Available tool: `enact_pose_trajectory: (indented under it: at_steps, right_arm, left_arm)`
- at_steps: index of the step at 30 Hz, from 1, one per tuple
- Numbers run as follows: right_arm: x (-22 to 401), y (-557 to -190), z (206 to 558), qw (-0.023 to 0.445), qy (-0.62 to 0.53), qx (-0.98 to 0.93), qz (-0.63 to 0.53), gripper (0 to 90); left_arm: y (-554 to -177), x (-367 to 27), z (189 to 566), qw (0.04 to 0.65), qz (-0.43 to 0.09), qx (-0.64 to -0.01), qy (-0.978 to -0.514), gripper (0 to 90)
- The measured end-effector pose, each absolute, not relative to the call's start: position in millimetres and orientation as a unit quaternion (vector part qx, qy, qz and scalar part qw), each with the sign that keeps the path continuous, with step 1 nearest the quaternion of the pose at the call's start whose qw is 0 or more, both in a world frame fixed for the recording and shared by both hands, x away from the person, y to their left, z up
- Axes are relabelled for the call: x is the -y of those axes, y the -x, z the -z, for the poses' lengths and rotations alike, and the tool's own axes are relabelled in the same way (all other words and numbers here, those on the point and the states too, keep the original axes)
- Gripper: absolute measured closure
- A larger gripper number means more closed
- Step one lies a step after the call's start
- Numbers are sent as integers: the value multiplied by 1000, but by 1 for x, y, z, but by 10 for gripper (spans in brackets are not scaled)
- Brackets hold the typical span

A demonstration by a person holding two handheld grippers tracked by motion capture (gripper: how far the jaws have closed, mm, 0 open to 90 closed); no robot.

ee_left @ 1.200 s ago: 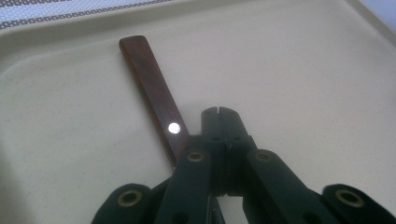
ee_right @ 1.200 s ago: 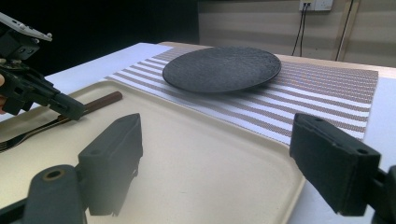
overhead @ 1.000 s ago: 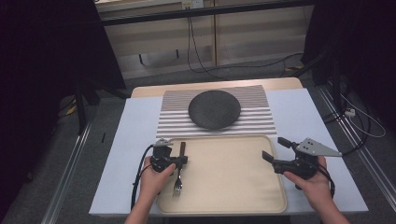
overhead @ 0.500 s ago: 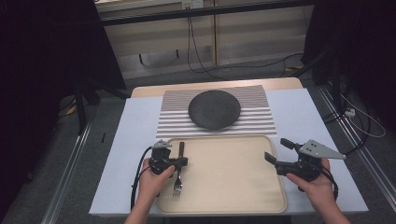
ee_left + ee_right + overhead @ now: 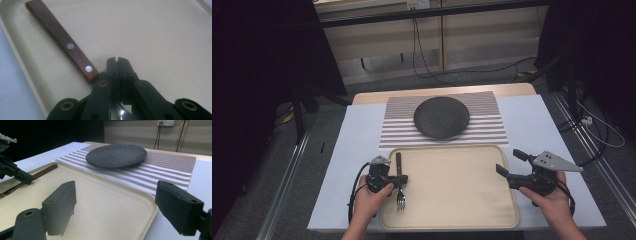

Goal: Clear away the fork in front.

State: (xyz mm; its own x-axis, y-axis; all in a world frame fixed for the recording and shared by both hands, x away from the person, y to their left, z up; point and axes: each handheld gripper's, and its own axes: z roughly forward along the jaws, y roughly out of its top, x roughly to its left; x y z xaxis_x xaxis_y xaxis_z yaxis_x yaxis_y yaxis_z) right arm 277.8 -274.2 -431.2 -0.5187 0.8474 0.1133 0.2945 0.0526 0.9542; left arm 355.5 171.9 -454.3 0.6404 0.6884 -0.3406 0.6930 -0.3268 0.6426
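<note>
Wooden-handled fork (image 5: 399, 180) clamped by left gripper (image 5: 401, 178) on tray (image 5: 452, 200); right gripper (image 5: 510, 165) gapes beside plate (image 5: 441, 117)

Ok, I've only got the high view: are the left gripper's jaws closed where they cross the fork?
Observer: Yes. In the left gripper view the left gripper has its jaw tips meeting, just past the end of the fork's wooden handle. Whether they pinch its metal neck, I cannot tell.
Operator: And the right one?
Observer: In the right gripper view the right gripper has its jaws wide apart over the tray, with nothing between them.
</note>
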Motion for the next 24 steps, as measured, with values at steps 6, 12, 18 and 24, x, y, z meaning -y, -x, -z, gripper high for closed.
enact_pose_trajectory:
  at_steps: [6, 12, 18, 24]
  right_arm:
    - [273, -278, 431, 252, -418, -680, -547, 174]
    - [274, -278, 431, 251, -420, -679, -547, 174]
    - [275, -277, 430, 254, -420, -678, -547, 174]
    - [275, -276, 430, 251, -421, -678, -548, 173]
  left_arm:
    - [-347, -173, 453, 396, 8, -413, -820, 879]
    - [-343, -179, 453, 389, 11, -413, -823, 880]
    - [-340, -183, 451, 393, 8, -417, -820, 871]
    - [-339, -183, 437, 449, -5, -394, -802, 656]
